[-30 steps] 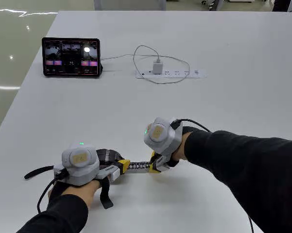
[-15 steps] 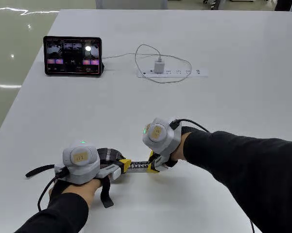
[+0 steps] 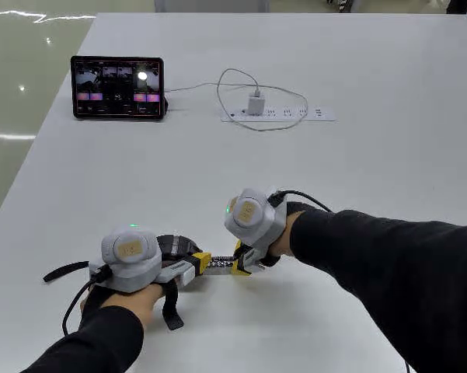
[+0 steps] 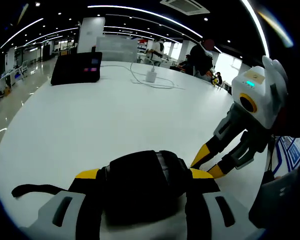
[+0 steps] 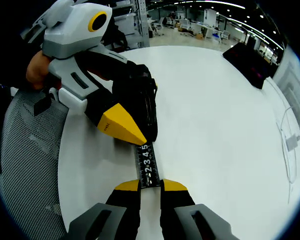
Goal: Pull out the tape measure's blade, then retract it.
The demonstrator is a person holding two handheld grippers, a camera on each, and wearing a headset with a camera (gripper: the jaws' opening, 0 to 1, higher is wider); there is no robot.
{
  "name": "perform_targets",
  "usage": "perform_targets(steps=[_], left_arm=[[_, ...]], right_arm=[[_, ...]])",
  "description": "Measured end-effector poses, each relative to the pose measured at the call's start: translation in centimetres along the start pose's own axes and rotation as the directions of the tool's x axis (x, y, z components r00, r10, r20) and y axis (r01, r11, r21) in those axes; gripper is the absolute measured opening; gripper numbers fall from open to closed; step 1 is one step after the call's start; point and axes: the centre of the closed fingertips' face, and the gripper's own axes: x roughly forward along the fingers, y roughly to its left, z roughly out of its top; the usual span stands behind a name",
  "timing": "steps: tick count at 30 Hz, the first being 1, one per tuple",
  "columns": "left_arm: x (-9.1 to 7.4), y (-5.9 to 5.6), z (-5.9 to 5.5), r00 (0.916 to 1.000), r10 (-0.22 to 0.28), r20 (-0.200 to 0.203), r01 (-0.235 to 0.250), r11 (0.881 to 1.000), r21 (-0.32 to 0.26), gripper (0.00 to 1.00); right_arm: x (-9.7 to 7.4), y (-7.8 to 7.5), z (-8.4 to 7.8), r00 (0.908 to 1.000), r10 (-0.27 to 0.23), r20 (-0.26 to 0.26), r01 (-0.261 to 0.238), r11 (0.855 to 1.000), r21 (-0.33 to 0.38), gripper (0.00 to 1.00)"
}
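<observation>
Clamping the tape measure [image 4: 140,192], the left gripper [image 4: 145,174] faces the right gripper [image 5: 150,186], whose jaws pinch the blade [image 5: 146,167].

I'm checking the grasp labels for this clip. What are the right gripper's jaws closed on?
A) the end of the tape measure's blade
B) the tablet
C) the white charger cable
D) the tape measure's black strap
A: in the right gripper view, the right gripper has its yellow-tipped jaws shut on the end of the blade, which runs out of the black tape measure case held by the left gripper.
</observation>
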Motion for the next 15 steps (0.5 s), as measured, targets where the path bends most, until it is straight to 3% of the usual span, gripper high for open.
perform_targets(steps=[15], left_arm=[[0.03, -0.01, -0.04, 1.0, -0.003, 0.0, 0.003, 1.0, -0.005, 0.63]], right_arm=[[0.31, 0.17, 0.69, 0.9998, 0.007, 0.02, -0.006, 1.0, -0.011, 0.11]])
